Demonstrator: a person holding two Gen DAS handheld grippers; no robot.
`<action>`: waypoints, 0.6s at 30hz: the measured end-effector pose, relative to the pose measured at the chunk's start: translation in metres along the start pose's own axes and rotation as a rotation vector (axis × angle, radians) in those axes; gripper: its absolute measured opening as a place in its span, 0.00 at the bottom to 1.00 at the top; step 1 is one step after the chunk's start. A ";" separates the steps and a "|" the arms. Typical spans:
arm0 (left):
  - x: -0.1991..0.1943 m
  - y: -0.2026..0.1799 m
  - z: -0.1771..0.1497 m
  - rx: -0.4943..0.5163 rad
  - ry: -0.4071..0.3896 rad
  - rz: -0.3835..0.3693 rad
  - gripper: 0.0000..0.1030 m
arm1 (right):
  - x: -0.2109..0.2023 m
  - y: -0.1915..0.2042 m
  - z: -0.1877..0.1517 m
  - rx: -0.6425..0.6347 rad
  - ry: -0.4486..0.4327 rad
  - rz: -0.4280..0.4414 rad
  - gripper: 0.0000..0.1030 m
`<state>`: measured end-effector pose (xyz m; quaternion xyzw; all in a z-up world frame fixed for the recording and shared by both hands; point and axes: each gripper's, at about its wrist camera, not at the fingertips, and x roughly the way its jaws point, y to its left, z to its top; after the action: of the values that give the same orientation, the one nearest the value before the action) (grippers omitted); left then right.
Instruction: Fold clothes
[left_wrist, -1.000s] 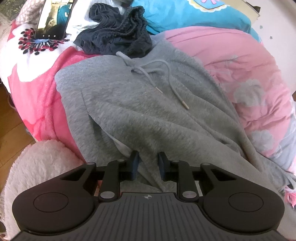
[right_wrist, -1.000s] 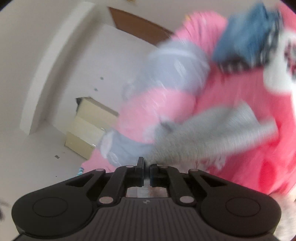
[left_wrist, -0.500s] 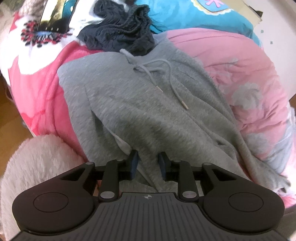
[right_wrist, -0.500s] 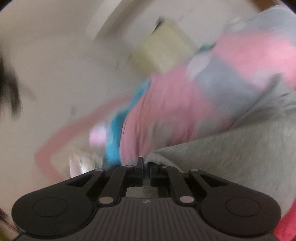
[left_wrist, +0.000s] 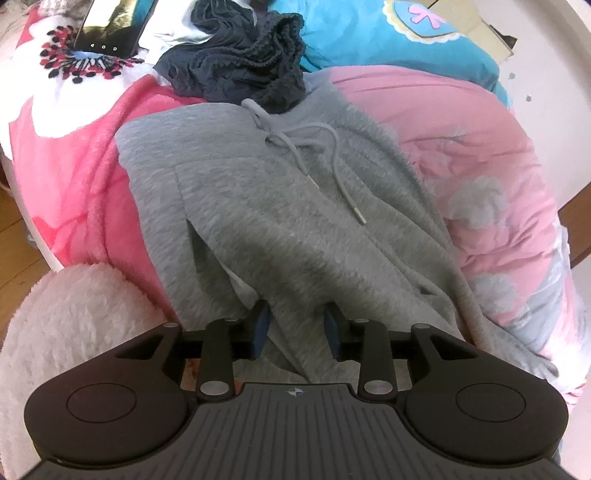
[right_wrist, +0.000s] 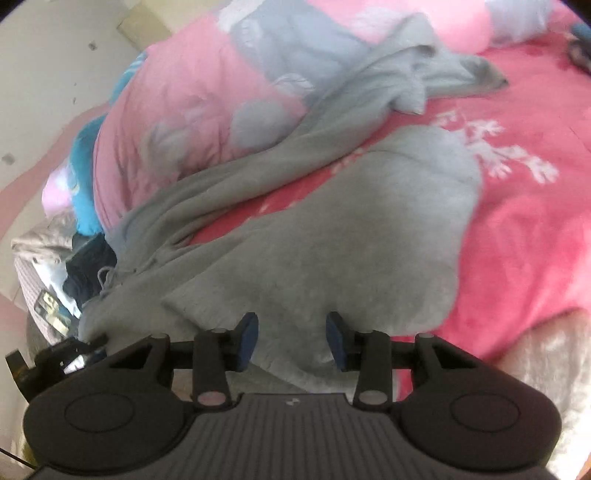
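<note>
Grey sweatpants (left_wrist: 295, 206) spread on pink blanket (left_wrist: 74, 177), dark garment (left_wrist: 240, 55) beside

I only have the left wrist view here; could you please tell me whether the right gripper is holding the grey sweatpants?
Observer: No. The right gripper has just been opening; its fingers stand apart over the grey sweatpants without pressing them.
Operator: Where do the legs end up?
Observer: One leg trails away over the pink duvet, its end crumpled.
Operator: And the other?
Observer: It lies doubled over on the red blanket, right before the right gripper.
</note>
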<state>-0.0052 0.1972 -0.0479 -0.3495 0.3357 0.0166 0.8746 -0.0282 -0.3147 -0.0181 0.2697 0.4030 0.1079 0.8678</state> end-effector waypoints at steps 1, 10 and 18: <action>-0.002 0.001 0.000 -0.005 -0.007 0.000 0.31 | 0.004 -0.004 -0.001 0.024 0.006 0.006 0.42; -0.010 0.005 0.004 -0.013 -0.051 0.037 0.36 | -0.006 -0.032 -0.021 0.186 -0.039 0.111 0.44; -0.004 0.001 0.002 -0.023 -0.035 0.056 0.38 | 0.015 -0.071 -0.069 0.421 0.026 0.206 0.65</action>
<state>-0.0072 0.1996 -0.0454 -0.3498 0.3297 0.0510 0.8754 -0.0734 -0.3414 -0.1035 0.4830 0.3982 0.1133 0.7716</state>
